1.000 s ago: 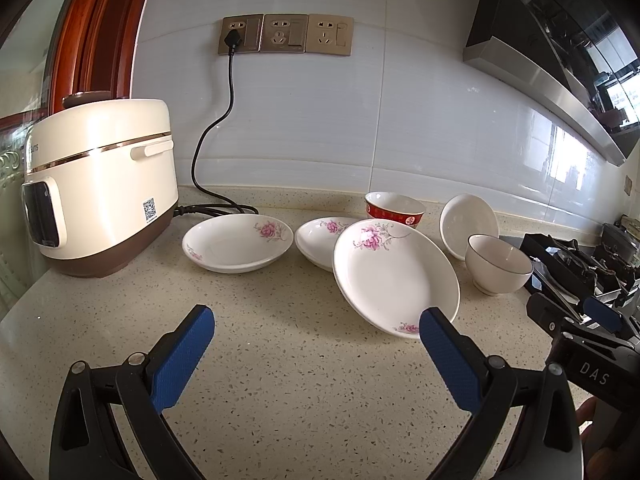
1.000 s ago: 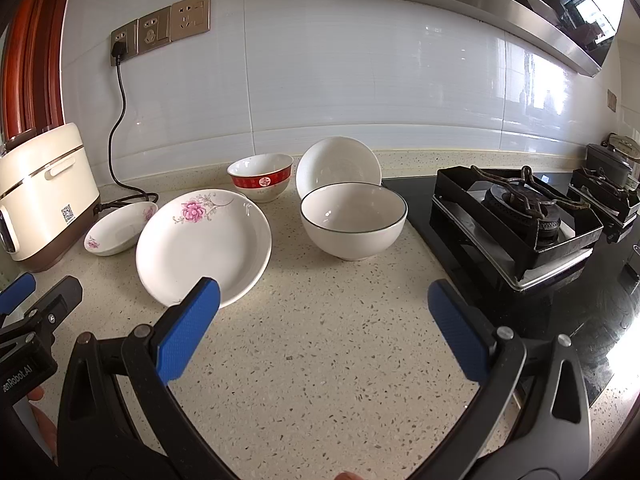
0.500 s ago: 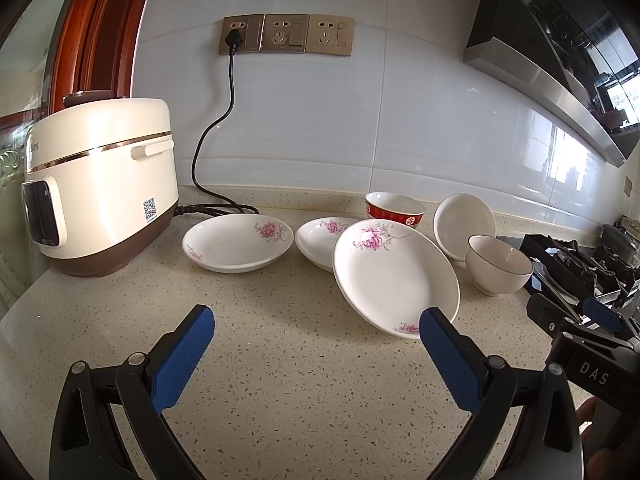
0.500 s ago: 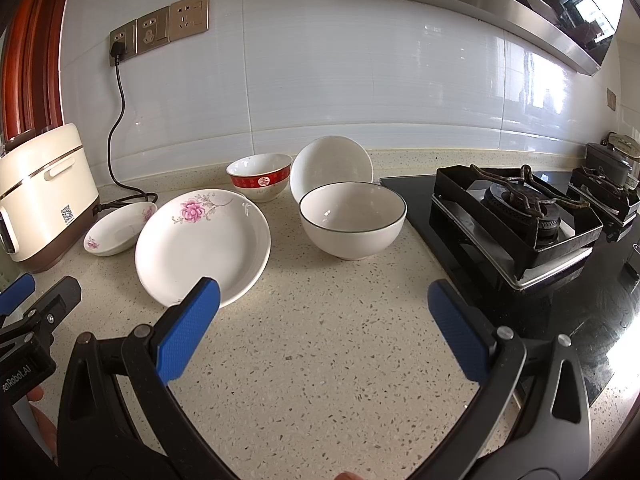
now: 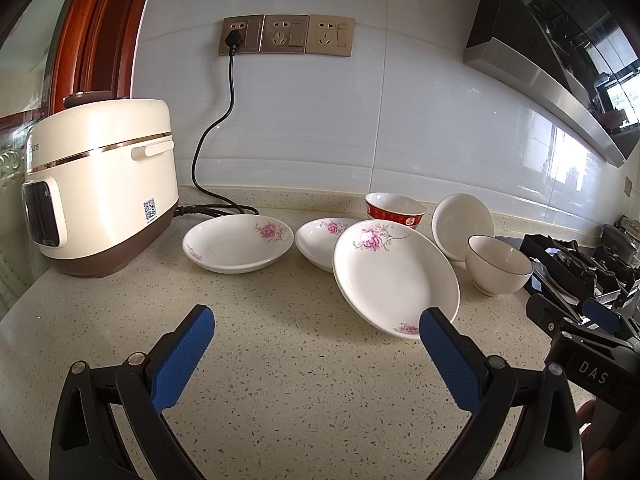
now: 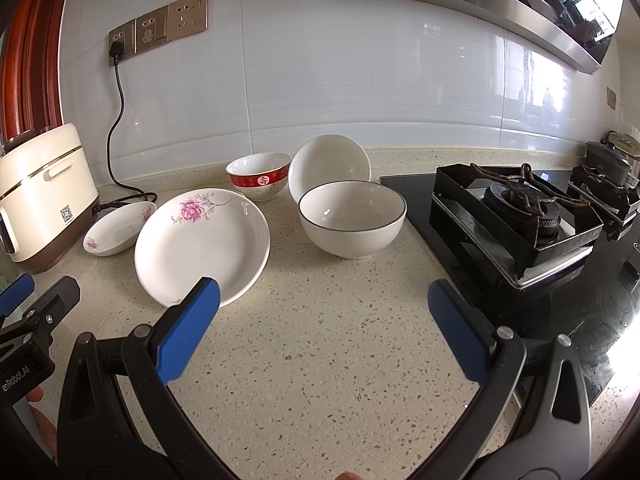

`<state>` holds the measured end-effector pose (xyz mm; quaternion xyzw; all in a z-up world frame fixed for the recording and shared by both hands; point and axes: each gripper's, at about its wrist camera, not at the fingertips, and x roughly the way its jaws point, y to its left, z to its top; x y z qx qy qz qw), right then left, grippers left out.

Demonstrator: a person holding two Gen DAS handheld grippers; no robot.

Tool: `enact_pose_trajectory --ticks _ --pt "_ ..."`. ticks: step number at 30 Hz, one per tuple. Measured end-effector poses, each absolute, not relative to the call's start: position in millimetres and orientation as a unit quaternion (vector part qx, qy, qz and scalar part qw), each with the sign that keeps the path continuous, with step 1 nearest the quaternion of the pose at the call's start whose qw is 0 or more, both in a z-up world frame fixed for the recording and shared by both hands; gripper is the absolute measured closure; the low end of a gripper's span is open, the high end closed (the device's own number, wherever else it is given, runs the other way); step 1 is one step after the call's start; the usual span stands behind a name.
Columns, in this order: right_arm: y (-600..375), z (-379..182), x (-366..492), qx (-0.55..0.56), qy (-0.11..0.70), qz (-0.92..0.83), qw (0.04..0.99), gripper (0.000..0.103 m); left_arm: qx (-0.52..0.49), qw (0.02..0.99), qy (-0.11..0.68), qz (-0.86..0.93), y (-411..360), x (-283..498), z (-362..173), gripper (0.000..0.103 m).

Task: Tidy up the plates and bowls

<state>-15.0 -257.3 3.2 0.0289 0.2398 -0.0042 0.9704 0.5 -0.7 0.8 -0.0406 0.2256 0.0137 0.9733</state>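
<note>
My left gripper (image 5: 316, 340) and right gripper (image 6: 324, 312) hover with jaws spread wide and empty over the speckled tabletop (image 6: 320, 360). Just ahead, a large floral plate (image 6: 202, 246) leans tilted on a smaller one (image 5: 320, 236); a dark-rimmed bowl (image 6: 352, 218) stands beside it, a red bowl (image 6: 259, 175) and a tipped white bowl (image 6: 330, 164) behind.
</note>
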Motion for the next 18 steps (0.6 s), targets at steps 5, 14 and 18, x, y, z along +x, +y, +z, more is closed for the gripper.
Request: enact_pose_trajectory --ticks 5,14,18 --pt "-258.2 2.9 -15.1 0.033 0.239 0.0 0.97 0.0 -0.038 0.973 0.226 0.01 -1.8 1.0 1.2 0.0" --pt "-261.4 -1.9 -6.6 0.055 0.264 0.024 0.963 0.0 -0.043 0.968 0.246 0.002 -6.1 6.7 -0.7 0.0" --pt "-271.3 -5.0 6.3 0.091 0.298 0.026 0.95 0.0 -0.051 0.96 0.275 -0.005 -11.4 21.2 -4.7 0.0"
